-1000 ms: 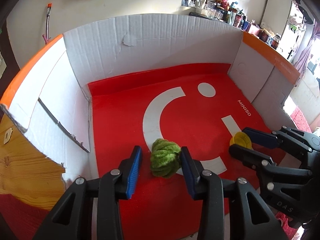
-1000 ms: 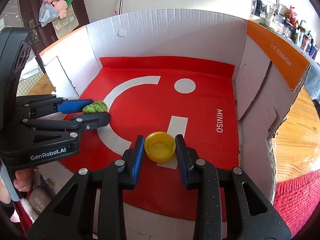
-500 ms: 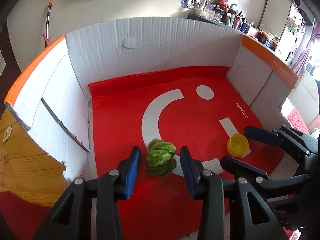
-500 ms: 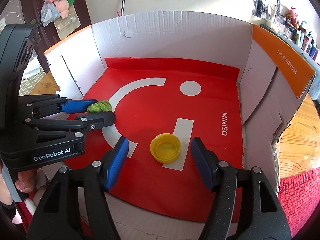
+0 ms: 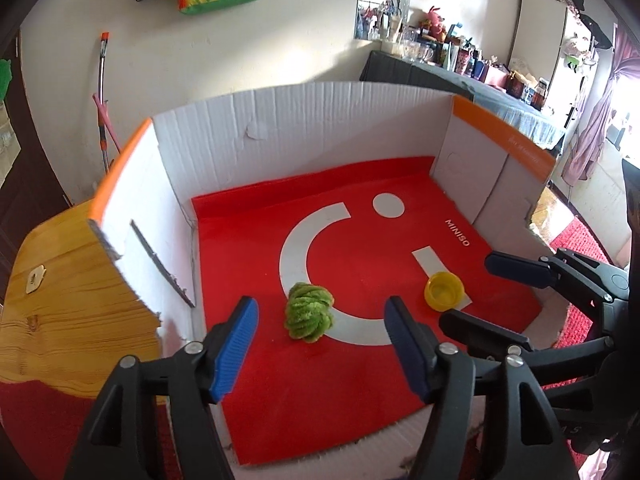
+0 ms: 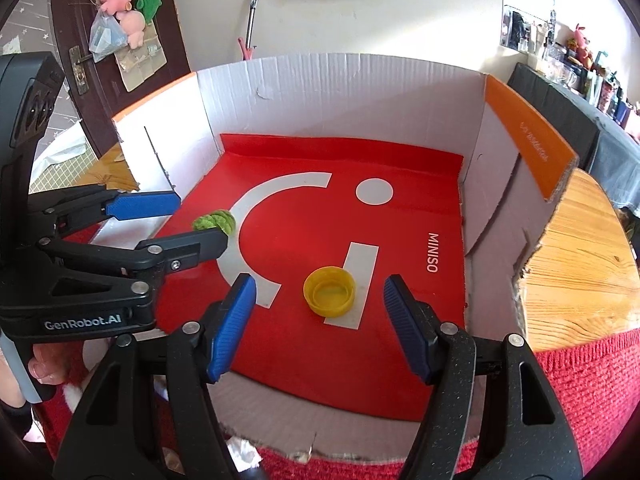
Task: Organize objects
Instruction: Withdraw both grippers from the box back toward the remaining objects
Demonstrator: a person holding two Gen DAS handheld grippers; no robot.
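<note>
Both tongs are over the cardboard box (image 5: pixel 320 128), which has a red sheet (image 5: pixel 320 400) on its floor. The left gripper (image 5: pixel 320 320) is opening, with a green yarn ball (image 5: pixel 309 317) lying free between its blue pads, touching neither. The right gripper (image 6: pixel 318 300) is opening too; the yellow bottle cap (image 6: pixel 329 291) sits loose between its pads, mouth up. From the left view, the cap is at 3 o'clock from the yarn ball, well apart.
</note>
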